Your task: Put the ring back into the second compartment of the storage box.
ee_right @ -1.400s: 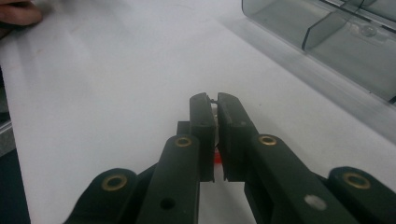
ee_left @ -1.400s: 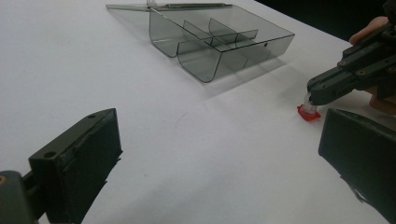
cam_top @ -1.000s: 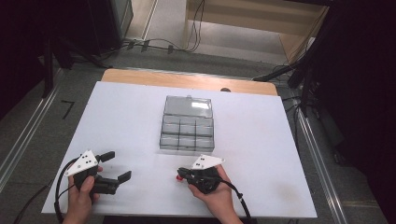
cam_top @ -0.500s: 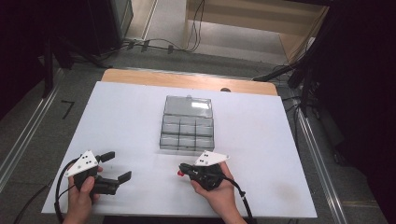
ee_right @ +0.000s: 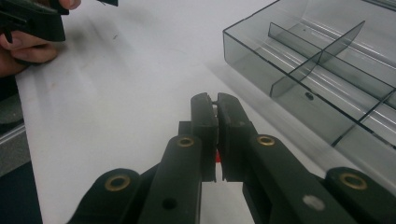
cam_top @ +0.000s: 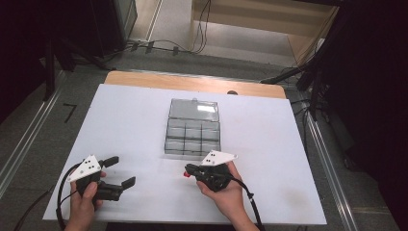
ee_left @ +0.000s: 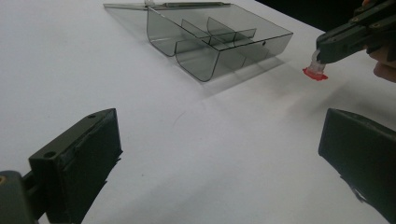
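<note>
The white table sheet [cam_top: 120, 120] runs wide and bare on both sides of the clear compartment box [cam_top: 192, 137], which sits mid-sheet with its lid [cam_top: 193, 109] folded flat toward the far wooden edge [cam_top: 192, 83]. The right gripper [cam_top: 188, 170] lies just short of the box's near wall, jaws pointing left across the sheet; they are pressed nearly together on a small clear piece with a red base [ee_left: 315, 70], and in the left gripper view that red base rests at or just above the sheet surface, contact uncertain. In the right gripper view, the jaws leave a thin slit and just a sliver of red shows low between them; the piece's shape is otherwise hidden by the pads. The left gripper [cam_top: 118, 172] sits near the front left corner of the sheet, well apart from the box, jaws spread wide with nothing between them. Open sheet lies between the two grippers. The box's near compartments look empty in the gripper views; the farther cells are hard to read through the tinted walls. The sheet's near edge runs close under both hands, and the forearms are cut off by the bottom of the high view.
</note>
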{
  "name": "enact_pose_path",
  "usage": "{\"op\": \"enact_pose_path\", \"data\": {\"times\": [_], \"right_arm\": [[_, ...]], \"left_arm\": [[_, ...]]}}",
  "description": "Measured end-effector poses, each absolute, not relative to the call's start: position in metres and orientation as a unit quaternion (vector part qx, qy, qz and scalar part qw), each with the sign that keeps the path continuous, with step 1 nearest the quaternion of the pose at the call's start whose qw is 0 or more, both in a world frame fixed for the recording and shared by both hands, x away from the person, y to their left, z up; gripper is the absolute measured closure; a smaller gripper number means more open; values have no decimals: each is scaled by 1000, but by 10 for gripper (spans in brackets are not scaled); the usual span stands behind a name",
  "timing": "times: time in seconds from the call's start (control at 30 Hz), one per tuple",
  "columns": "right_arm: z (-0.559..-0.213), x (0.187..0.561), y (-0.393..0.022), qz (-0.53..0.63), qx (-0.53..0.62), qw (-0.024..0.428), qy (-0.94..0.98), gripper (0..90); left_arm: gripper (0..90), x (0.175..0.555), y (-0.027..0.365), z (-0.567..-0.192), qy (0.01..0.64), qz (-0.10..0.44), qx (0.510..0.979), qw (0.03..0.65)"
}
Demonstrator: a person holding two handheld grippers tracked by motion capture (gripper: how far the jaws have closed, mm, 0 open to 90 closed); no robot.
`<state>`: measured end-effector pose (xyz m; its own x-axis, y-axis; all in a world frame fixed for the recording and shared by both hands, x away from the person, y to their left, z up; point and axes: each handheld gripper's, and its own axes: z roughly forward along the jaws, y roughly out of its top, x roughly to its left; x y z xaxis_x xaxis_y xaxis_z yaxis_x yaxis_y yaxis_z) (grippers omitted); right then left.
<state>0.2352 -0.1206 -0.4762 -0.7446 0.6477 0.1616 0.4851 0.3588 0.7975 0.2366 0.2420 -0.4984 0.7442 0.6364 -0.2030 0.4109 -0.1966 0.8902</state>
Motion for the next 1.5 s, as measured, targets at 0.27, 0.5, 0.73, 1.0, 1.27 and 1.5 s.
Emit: {"op": "enact_pose_path", "data": {"times": [0.27, 0.5, 0.73, 1.0, 1.27, 1.5], "right_arm": [[-472, 241, -120, 452, 346, 86, 817, 847], [-467, 246, -122, 453, 348, 89, 816, 847], [-464, 251, -123, 453, 350, 90, 815, 847], [-459, 257, -123, 455, 351, 89, 814, 847], [-454, 263, -123, 453, 352, 93, 813, 847], [-450, 268, -124, 452, 351, 101, 814, 847]], "left_arm": [[0, 237, 242, -498, 341, 105, 766, 535], [0, 237, 242, -498, 341, 105, 766, 535], [0, 237, 242, -499, 340, 106, 766, 535], [0, 237, 241, -499, 339, 107, 766, 535], [0, 237, 241, -499, 337, 107, 767, 535], [0, 237, 241, -499, 337, 108, 768, 534]]}}
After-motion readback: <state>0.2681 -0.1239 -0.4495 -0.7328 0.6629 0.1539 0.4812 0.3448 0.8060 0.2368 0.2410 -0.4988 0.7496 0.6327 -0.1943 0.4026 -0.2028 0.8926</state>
